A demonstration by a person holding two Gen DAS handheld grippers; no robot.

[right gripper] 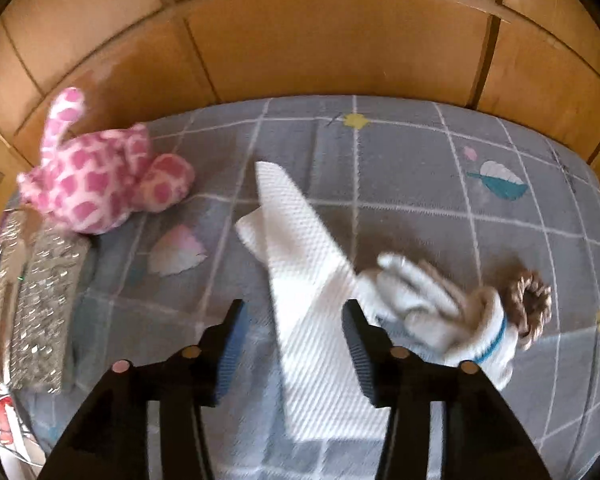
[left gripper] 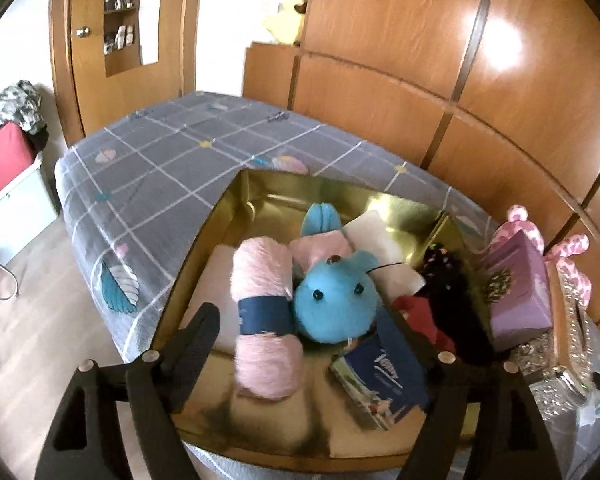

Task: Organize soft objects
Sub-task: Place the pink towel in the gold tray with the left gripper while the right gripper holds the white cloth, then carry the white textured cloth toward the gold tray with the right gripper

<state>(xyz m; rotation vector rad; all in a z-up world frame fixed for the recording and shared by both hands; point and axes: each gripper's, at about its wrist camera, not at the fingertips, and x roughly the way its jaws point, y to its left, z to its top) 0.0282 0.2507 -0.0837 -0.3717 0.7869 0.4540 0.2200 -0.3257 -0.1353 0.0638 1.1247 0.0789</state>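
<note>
Right claw (right gripper: 296, 344) agape over napkin (right gripper: 300, 264), gripping nothing. Light, limp, slippery: pinch at folded edge. Left claw (left gripper: 312, 344) wide, empty.

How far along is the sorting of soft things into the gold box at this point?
Done: the pink yarn, blue plush and tissue pack lie in the gold box. In hand: nothing; the left gripper is open over the box, the right gripper open astride the white cloth. Left on the bed: that cloth, the white glove, brown scrunchie and pink spotted plush.
</note>
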